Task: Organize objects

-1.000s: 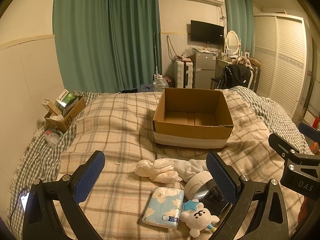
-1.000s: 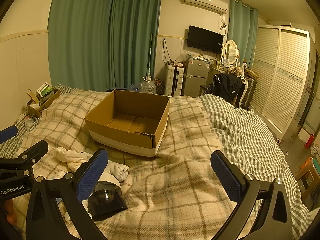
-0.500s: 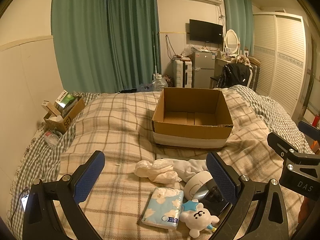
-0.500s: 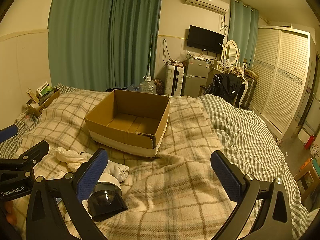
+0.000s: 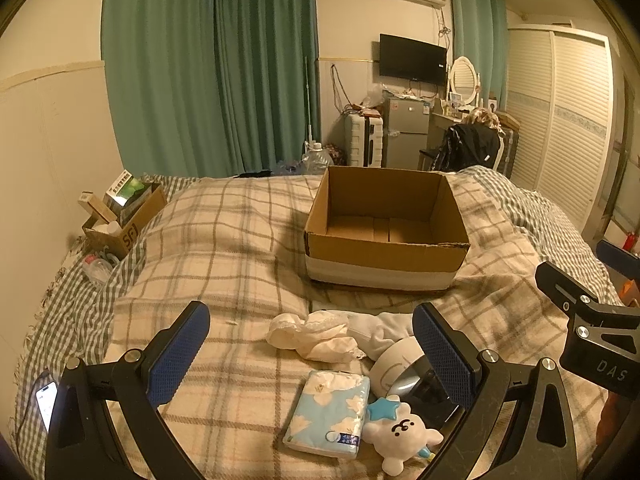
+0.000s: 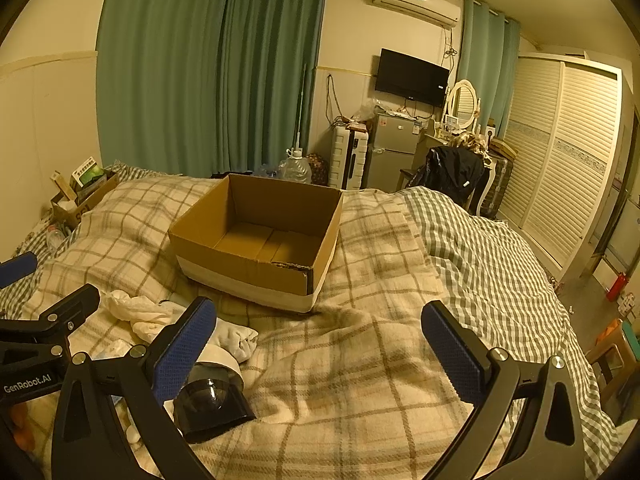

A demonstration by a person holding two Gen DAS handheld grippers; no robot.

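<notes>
Cardboard: the open cardboard box sits in the middle of the bed, its floor bare, so by my judgement nothing is sorted yet.
Items: a loose cluster lies on the plaid blanket just in front of the box: a crumpled white cloth, a white sock, a blue tissue pack, a white plush toy and a dome camera with a dark lens.
Left claw: the left claw hangs above the cluster with its blue pads spread wide, gripping nothing.
Right claw: the right claw hovers over bare blanket to the right of the cluster, pads also wide apart and empty.
Step in hand: likely choosing a first item; the tissue pack looks easiest, being flat-sided and firm.
Doing it well: come down straight over one item, close across its narrow sides, lift clear of the box's near wall before lowering inside.
In the way: the plush toy touches the tissue pack, and the sock overlaps the cloth, so a careless pinch may drag two at once; the soft blanket may bunch into the pads.
Around: a smaller box of clutter by the wall, green curtains, a phone at the bed's left edge.
</notes>
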